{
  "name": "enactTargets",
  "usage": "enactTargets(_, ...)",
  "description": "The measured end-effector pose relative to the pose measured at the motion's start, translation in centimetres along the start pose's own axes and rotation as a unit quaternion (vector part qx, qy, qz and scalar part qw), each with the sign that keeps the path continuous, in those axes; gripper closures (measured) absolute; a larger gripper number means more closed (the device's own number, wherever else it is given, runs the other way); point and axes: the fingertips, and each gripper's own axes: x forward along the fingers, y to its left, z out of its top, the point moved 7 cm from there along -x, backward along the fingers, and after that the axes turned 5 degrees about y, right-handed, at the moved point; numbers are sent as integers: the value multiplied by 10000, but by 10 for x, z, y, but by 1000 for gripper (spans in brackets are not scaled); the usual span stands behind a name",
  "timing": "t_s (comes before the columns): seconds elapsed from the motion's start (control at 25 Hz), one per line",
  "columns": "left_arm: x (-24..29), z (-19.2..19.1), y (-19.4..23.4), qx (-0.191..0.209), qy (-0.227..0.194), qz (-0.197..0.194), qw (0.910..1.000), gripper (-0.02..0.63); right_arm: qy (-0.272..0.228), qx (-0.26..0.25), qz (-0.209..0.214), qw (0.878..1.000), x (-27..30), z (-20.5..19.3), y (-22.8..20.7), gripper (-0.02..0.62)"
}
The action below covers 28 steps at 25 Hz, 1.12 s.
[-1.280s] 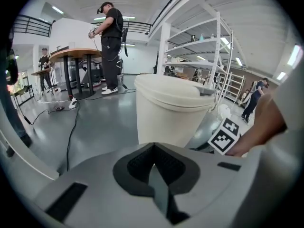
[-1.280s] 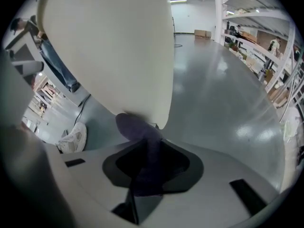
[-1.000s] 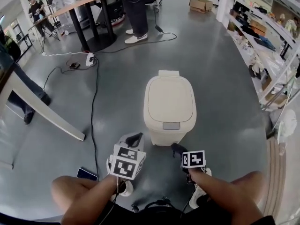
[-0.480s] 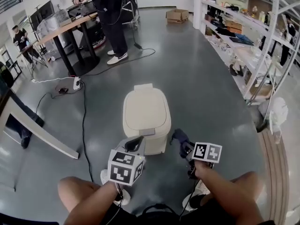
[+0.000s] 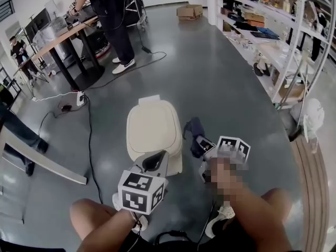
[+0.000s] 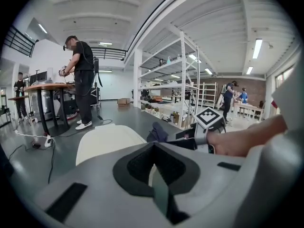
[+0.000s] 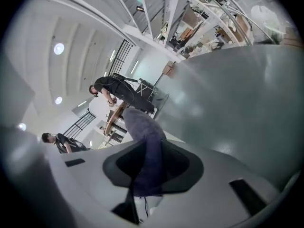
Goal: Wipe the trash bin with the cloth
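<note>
Right now the cream trash bin stands on the grey floor just ahead of the person, lid down, with nothing touching it yet as far as the head view shows. The right hand-held gripper hangs just off the bin's 3 o'clock side, its jaws pinched on the dark blue cloth. Its own view shows the fabric clamped between the pads, with a loose fold standing up past the tips. The left hand-held gripper sits at the bin's 6 o'clock edge, jaws drawn together with nothing between them, and I cannot tell whether it rests on the bin or only hovers over it. The wipe itself looks not yet begun. The main risk, I judge, is the grip: only a narrow strip of cloth is pinched, so dragging it hard across the lid could pull it free or bunch it so that bare jaw tips scrape the plastic. A second risk is the bin itself. It looks light, and on this glossy floor a sideways push from 3 o'clock could slide or tip it toward 9 o'clock unless the left hand-held gripper braces it. Pressing near the lid's front edge might also pop the lid. A cable trails on the floor at 9 o'clock, well apart.
</note>
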Motion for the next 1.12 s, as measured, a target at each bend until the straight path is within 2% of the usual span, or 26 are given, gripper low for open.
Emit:
enactTargets(0.16,15,-6,-8,-1,187,-163,9997,609,202,-16,22,9998,22,-3,-11,499)
enactTargets(0.32,30,-12,-17,95,354,-264,9990,607,448,97,300,9985,44,-4,-14,499)
enactTargets(0.64,55,-23,-24,232,595,-514,9966,609,888,189,549,9944,77,-13,-23,499)
enactTargets(0.84,65,-33,-28,304,812,-634,9942,609,1146,42,372,9927,88,-21,-35,499)
enactTargets(1.0,79,-45,-33,18,1095,-764,9910,609,1266,31,263,9916,96,-27,-46,499)
enactTargets(1.12,88,-54,-39,160,1235,-765,9893,609,1310,53,187,9912,105,-31,-57,499)
